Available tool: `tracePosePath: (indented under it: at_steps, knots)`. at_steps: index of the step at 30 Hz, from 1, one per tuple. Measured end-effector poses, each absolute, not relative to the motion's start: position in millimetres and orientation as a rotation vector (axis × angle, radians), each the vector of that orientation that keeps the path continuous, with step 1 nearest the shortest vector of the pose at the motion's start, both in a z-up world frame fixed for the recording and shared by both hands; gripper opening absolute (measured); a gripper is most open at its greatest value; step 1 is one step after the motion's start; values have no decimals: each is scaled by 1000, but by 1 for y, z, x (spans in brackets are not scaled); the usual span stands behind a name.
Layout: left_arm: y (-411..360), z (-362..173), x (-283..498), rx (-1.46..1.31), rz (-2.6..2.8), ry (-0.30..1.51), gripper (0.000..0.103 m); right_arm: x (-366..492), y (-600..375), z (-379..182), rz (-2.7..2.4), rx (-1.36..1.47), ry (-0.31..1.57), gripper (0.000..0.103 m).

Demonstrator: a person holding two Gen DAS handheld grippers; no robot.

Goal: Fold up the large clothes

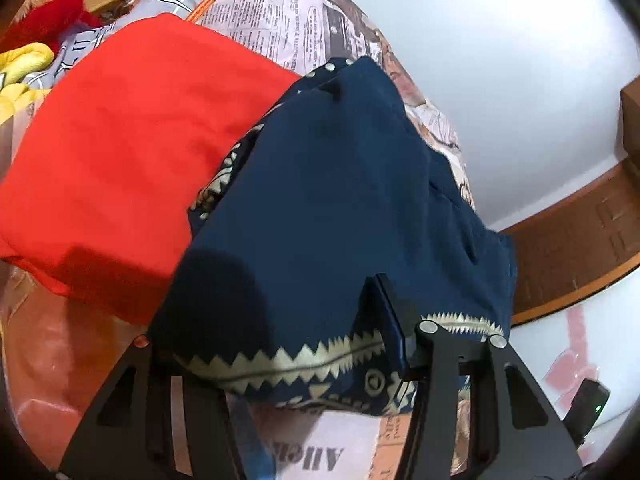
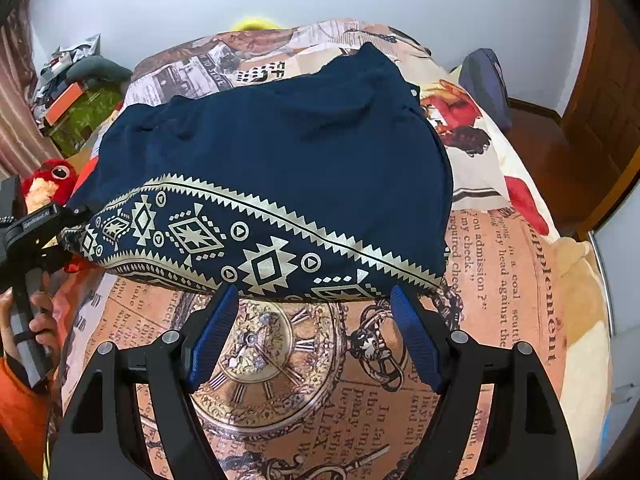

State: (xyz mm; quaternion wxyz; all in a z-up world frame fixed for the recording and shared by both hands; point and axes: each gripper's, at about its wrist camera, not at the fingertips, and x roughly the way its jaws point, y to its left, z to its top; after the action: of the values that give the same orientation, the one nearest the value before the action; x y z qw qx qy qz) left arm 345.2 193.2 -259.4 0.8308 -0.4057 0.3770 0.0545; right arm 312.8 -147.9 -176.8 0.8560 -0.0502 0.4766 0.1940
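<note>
- The navy garment (image 2: 280,148), dark blue cloth with a cream geometric border band (image 2: 256,240), lies in a loose heap on the bed (image 2: 520,264), over a bedspread printed with newspaper text and a pocket watch.
- Its patterned hem runs along the side of the heap nearest the right wrist camera; one end of that hem is lifted toward the left gripper (image 2: 60,220).
- In the left wrist view the garment's hem drapes over the left gripper (image 1: 280,344); only one finger (image 1: 390,316) shows, with cloth lying against it, and the other is buried under the fabric, so I cannot tell for certain whether the fingers are pressed on the cloth.
- From the right wrist view that gripper meets the hem's end, and a hand (image 2: 40,320) grips its handle.
- The right gripper (image 2: 312,312) has its blue-padded fingers (image 2: 212,332) spread wide, holding nothing, their tips just beside the hem's near edge.
- An orange-red cloth (image 1: 132,152) lies flat on the bed, touching the navy garment, which overlaps its edge.
- A red plush toy (image 1: 52,8) sits toward the far corner of the bed, beyond the orange-red cloth.
- A wooden door (image 2: 600,120) stands past the bed's far side.
</note>
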Motion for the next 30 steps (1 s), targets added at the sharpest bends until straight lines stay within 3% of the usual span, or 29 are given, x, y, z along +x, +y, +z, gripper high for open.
tracePosePath:
  at_steps: [6, 7, 13, 16, 25, 30]
  knots:
    - [188, -210, 346, -762, 168, 668, 10, 317, -139, -167, 430, -128, 997, 75]
    - [190, -199, 342, -748, 171, 633, 9, 318, -136, -162, 437, -128, 986, 75]
    - [206, -147, 308, -723, 164, 485, 7, 333, -97, -127, 485, -74, 919, 75]
    - [210, -131, 302, -681, 190, 470, 7, 340, -65, -122, 558, -58, 919, 81]
    - [200, -125, 300, -561, 180, 537, 7, 340, 11, -198, 655, -112, 1094, 83]
    - [166, -107, 312, -432, 126, 528, 7, 334, -11, -185, 659, -138, 1080, 83]
